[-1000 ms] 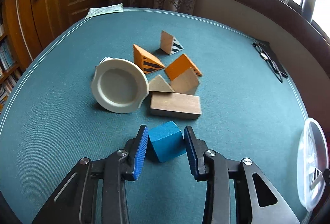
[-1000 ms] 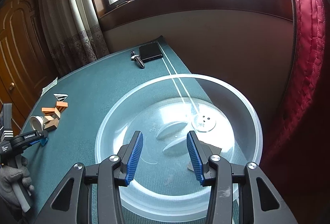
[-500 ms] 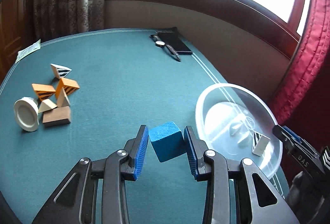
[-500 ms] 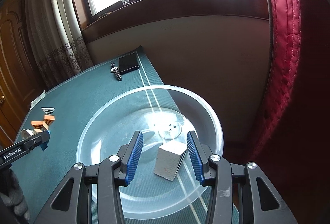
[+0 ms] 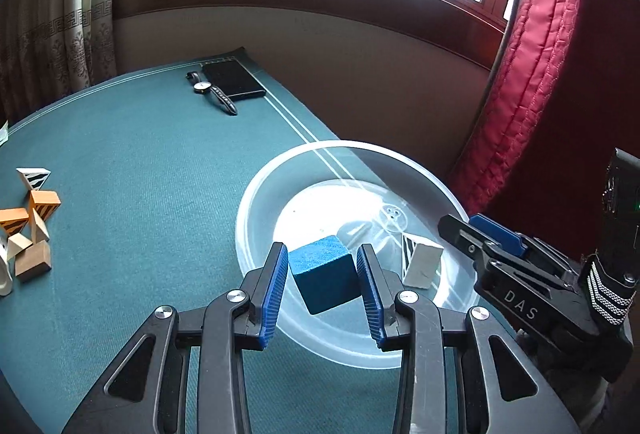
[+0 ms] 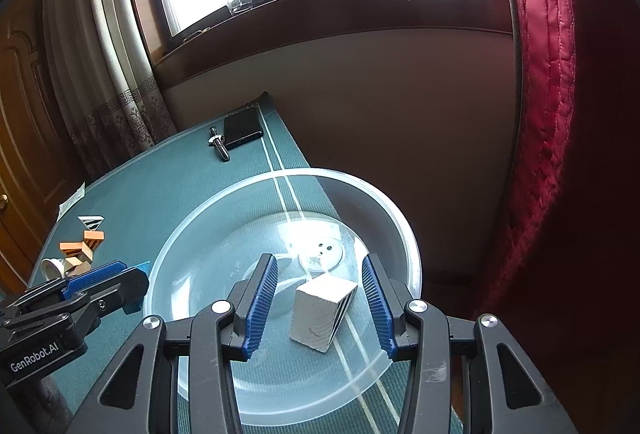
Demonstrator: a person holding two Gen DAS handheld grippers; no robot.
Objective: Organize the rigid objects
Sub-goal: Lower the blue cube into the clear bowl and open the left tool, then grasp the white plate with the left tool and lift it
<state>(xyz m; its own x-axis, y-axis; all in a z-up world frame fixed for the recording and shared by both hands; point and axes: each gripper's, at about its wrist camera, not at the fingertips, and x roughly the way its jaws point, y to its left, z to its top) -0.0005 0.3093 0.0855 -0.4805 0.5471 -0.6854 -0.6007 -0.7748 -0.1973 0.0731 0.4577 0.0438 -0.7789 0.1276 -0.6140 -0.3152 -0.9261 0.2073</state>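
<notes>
left gripper (image 5: 323, 280): closed on the blue block (image 5: 323, 274), held in the air over the near rim of the clear bowl (image 5: 420, 170), not yet released.
right gripper (image 6: 318, 308): jaws apart, holding nothing; the white block (image 6: 318, 310) lies between them on the bowl floor, apart from both pads.
clear bowl: sits near the right edge of the table (image 5: 140, 154), close to the red curtain (image 5: 532, 74).
done so far: one piece, the white striped block, is in the bowl.
in hand: the blue block, judged one drop away from joining it.
left to do: the cluster of orange and wooden blocks (image 5: 28, 234) plus a small white dish (image 5: 4, 274) at the table's far left, well apart from the bowl.
progress: early, most pieces unsorted.
not part of it: a watch (image 5: 212, 94) and a dark case (image 5: 234, 82) at the far edge.
</notes>
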